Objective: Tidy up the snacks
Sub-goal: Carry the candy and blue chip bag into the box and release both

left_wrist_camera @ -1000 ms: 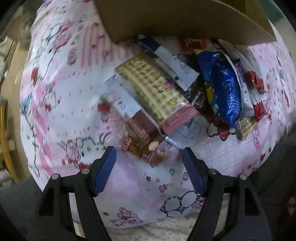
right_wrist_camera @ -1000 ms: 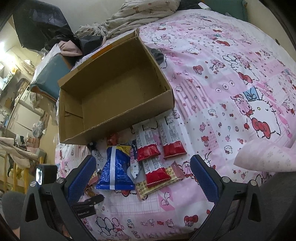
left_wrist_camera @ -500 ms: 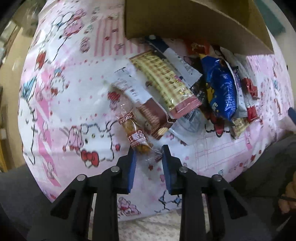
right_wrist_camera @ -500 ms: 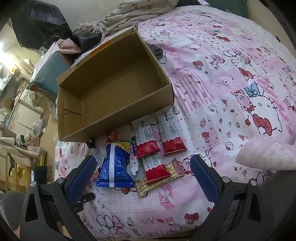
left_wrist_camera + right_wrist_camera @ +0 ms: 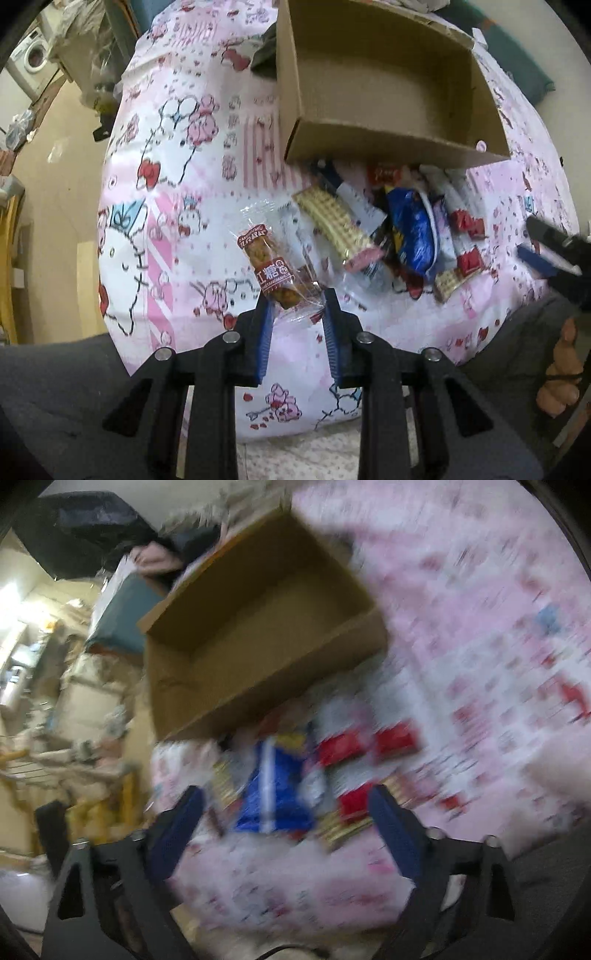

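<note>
Pink cartoon-print bedding [image 5: 177,177] covered the bed and carried everything else. On it sat an open cardboard box [image 5: 384,144], bare inside, its near wall facing the snacks. Just in front of that wall lay the snack pile [image 5: 399,229], touching or nearly touching the cardboard: a blue bag [image 5: 412,236] in the middle, a long wafer pack [image 5: 336,225] on its left, red-ended bars [image 5: 467,240] on its right, and a few smaller wrappers tucked beneath that were too jumbled to tell apart.

Left of the pile, the left gripper [image 5: 297,314] was clamped on the lower end of a clear-wrapped brown snack bar [image 5: 271,266] with a red label. That bar was lifted clear of the bedding and tilted up and to the left, away from the pile.

At the right edge of the left view, the right gripper [image 5: 543,254] reached in beside the red-ended bars. Its own view was badly blurred, yet its blue pads [image 5: 391,834] stood wide either side of the blue bag and were closing, pressing on nothing. A hand [image 5: 561,369] showed below that gripper.
</note>
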Available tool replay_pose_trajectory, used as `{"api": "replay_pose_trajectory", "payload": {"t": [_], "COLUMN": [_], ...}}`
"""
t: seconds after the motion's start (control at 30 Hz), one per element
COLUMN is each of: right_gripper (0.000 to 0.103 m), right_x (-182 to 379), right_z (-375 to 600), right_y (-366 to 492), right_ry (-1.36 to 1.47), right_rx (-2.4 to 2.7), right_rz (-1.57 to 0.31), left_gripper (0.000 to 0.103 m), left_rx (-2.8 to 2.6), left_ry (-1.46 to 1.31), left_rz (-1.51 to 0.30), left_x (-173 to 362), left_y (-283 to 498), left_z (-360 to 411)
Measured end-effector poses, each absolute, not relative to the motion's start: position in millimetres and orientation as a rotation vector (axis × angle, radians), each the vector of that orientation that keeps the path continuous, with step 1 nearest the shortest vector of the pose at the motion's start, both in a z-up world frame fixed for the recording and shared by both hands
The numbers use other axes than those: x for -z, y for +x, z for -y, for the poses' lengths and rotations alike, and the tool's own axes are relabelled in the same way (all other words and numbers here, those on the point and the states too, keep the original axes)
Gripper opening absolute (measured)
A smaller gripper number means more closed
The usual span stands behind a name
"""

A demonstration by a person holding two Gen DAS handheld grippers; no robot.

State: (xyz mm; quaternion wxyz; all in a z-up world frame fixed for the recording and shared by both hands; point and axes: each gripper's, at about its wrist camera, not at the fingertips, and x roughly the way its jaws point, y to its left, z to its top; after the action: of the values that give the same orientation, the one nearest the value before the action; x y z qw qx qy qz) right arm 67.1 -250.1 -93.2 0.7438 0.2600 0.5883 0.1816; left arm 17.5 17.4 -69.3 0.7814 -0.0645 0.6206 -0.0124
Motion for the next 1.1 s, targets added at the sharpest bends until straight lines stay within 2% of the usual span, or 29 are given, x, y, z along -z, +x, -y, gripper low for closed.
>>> {"api": "replay_pose_trajectory", "payload": {"t": [0.03, 0.1, 0.17, 0.47, 0.5, 0.6, 0.97, 1.1], "right_gripper": [0.081, 0.068, 0.062, 0.055, 0.047, 0.033, 0.03, 0.03], "right_x": [100.2, 114.6, 121.3, 154.7, 159.4, 160.7, 94.2, 63.7], "right_z": [244.0, 227.4, 211.8, 161.6, 157.9, 155.5, 181.6, 201.4], "right_y": [69.9, 74.9, 80.0, 104.5, 104.9, 103.0, 69.6, 64.8], "right_ry": [0.59, 0.595, 0.558, 0.322, 0.307, 0.298, 0.454, 0.525], "right_rx": [-0.429, -0.471, -0.463, -0.316, -0.305, -0.304, -0.498, -0.604], "right_rz": [-1.345, -1.428, -1.453, -1.532, -1.539, -1.528, -1.386, -1.234], "left_gripper": [0.022, 0.022, 0.022, 0.022, 0.022, 0.022, 0.022, 0.022], "left_rx": [0.031, 0.042, 0.047, 0.072, 0.077, 0.086, 0.098, 0.114], "left_ry": [-0.138, -0.143, -0.131, -0.158, -0.164, -0.17, -0.188, -0.205], "left_rz": [-1.334, -1.325, -1.314, -1.292, -1.289, -1.28, -1.23, -1.171], "left_x": [70.3, 70.8, 71.8, 68.6, 67.8, 64.9, 55.1, 41.1], "left_y": [22.8, 25.0, 25.4, 21.7, 21.2, 20.5, 21.6, 20.1], "left_z": [-22.9, -22.6, -19.2, -20.2, -20.5, -20.4, -17.7, -19.5]}}
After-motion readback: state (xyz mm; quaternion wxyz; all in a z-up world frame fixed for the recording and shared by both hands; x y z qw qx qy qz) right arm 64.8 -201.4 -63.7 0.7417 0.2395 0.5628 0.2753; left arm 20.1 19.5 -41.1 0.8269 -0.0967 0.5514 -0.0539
